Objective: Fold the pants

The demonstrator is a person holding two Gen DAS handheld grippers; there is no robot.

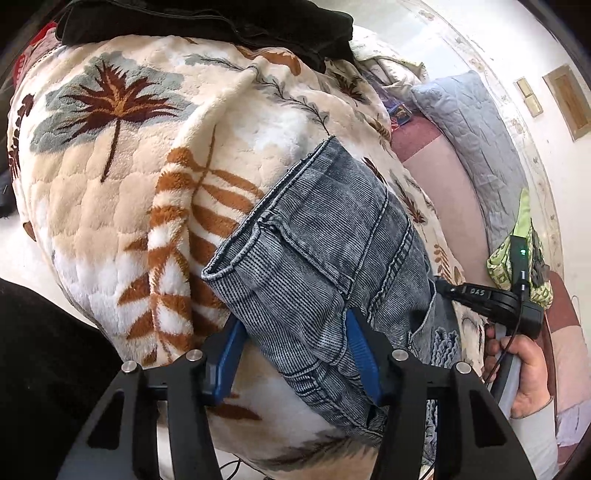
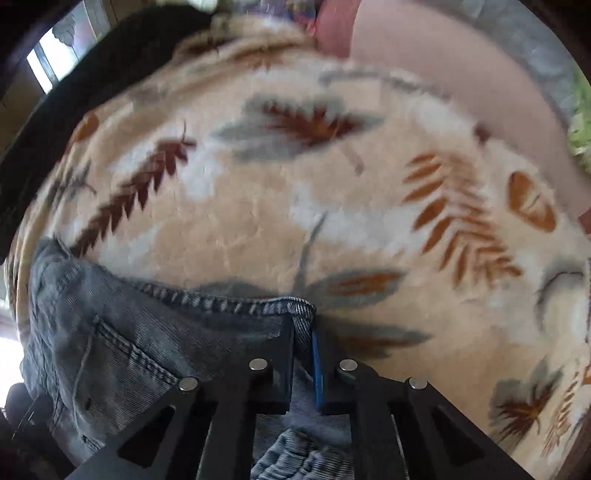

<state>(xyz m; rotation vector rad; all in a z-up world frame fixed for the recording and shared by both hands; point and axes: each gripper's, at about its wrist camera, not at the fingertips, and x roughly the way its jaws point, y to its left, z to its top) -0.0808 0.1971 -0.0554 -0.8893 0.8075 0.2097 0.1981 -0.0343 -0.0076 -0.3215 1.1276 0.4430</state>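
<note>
Pants [image 1: 325, 258] = grey-blue washed denim, already folded into a thick bundle, lying on leaf-print fleece blanket [image 1: 122, 206] that covers the bed. All places given rel. to the pants.

Left gripper [image 1: 295, 354]: jaws half open, straddling near end of the bundle. Blue pads sit either side of the denim w/ fabric between; looks like contact, but a firm pinch can't be confirmed. Prob. there to pin or steady that end while the other side gets worked.

Right gripper [image 2: 304, 332]: jaws closed on the hemmed corner of the pants, thin fold of denim caught between pads. View is motion-blurred. Grip on a corner makes sense: gives control of one edge for pulling it over or straightening the fold.

Person's hand [image 1: 521, 365] on the right tool handle shows to the right of the pants in left wrist view.

Beyond far end of pants: black garment [image 1: 207, 26] piled on blanket. Right of pants: grey quilted pillow [image 1: 476, 147].

Judgement: fold mostly done, last tuck or tidy left.
</note>
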